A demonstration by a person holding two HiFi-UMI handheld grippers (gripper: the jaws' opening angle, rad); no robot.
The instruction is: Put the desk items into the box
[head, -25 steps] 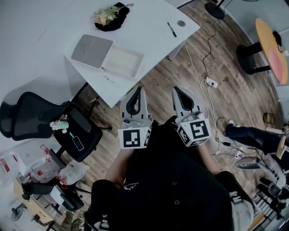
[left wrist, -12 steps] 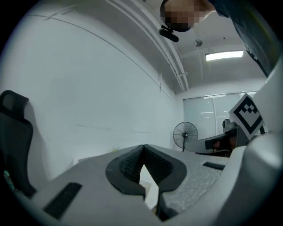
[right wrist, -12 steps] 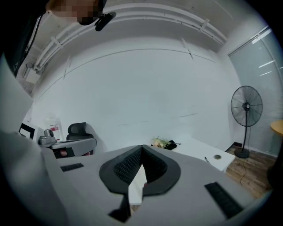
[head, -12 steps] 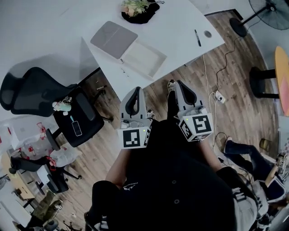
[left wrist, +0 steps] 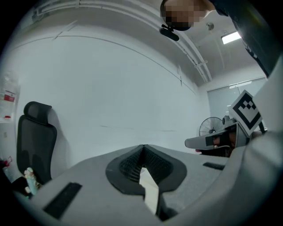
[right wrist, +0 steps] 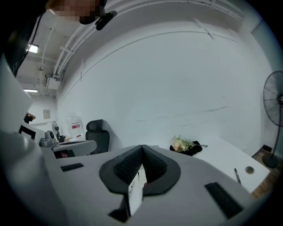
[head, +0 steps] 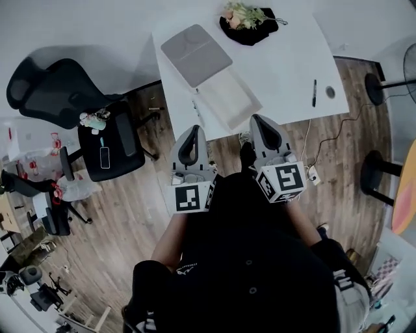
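A black buttoned top [head: 247, 273]; grey left claw [head: 195, 128] and right claw [head: 254, 118] bear black-and-white marker cubes [head: 188, 198].

desk [head: 286, 58] up at 12 o'clock | on it: lid [head: 195, 54] at 11, box [head: 232, 101] just beside at lid's 5, flowers [head: 242, 14] at 1, pen [head: 314, 93] at 3 | chair [head: 107, 146] at 9

The desk [head: 286, 65] is white, the lid [head: 195, 46] on it grey, the box [head: 229, 101] pale, the pen [head: 314, 93] black; pink-and-green flowers [head: 238, 13] lie on black cloth [head: 258, 34]; the left gripper [head: 194, 129] and right gripper [head: 257, 119] are grey with black-and-white square markers
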